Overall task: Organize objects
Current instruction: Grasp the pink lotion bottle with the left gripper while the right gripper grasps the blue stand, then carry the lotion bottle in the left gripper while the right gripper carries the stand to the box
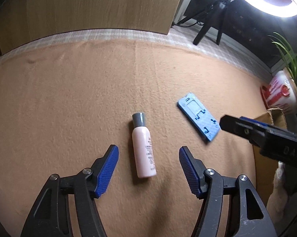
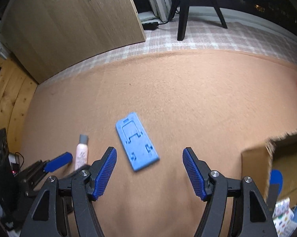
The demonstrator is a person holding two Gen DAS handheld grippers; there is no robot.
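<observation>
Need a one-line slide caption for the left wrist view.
Open left gripper lined up over a pink bottle lying on the tan cloth, blue plate to its right.

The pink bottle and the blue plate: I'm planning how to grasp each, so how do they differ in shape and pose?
The pink bottle is round with a grey cap and lies on its side; the blue plate is a thin rectangle with cut-outs and lies flat. The bottle lies between the open left gripper's fingers; the plate lies ahead of the open right gripper. Both rest loose on the orange cloth.
</observation>
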